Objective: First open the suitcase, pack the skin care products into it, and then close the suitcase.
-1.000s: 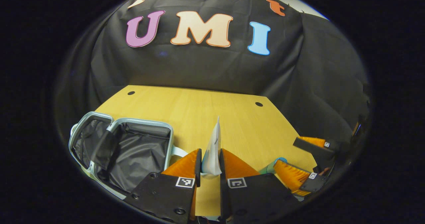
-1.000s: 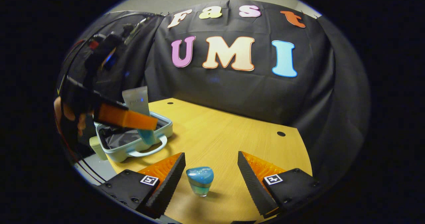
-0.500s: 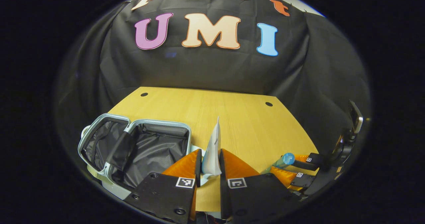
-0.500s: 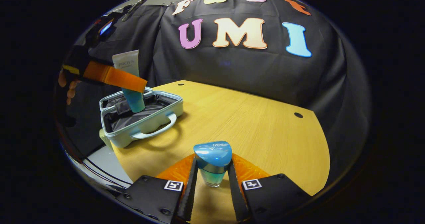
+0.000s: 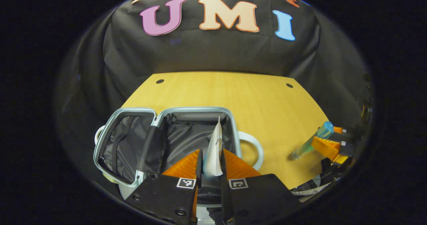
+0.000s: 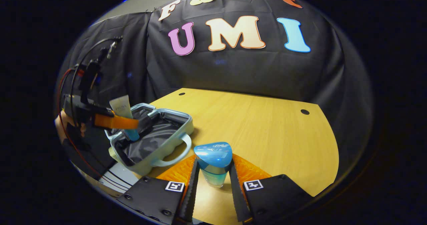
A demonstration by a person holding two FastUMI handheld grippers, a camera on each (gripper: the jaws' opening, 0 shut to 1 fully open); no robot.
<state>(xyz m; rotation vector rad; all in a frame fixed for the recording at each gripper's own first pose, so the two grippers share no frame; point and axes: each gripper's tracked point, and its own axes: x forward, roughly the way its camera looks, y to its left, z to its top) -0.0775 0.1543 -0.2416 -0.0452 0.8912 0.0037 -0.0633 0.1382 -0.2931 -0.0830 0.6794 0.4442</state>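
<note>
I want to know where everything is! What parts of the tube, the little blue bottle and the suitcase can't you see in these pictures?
- Tube, left gripper view: lower end hidden between the left gripper fingers.
- Tube, right gripper view: middle hidden behind a finger; whether its cap touches the lining cannot be told.
- Bottle, right gripper view: sides covered by the right gripper.
- Suitcase, left gripper view: near part hidden behind the gripper.

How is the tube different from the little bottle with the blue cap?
The tube is flat and pale; the bottle is round and see-through. The tube hangs cap-down over the open suitcase; the bottle is cap-up over the table. The left gripper pinches the tube, the right gripper the bottle. Both have blue caps.
</note>
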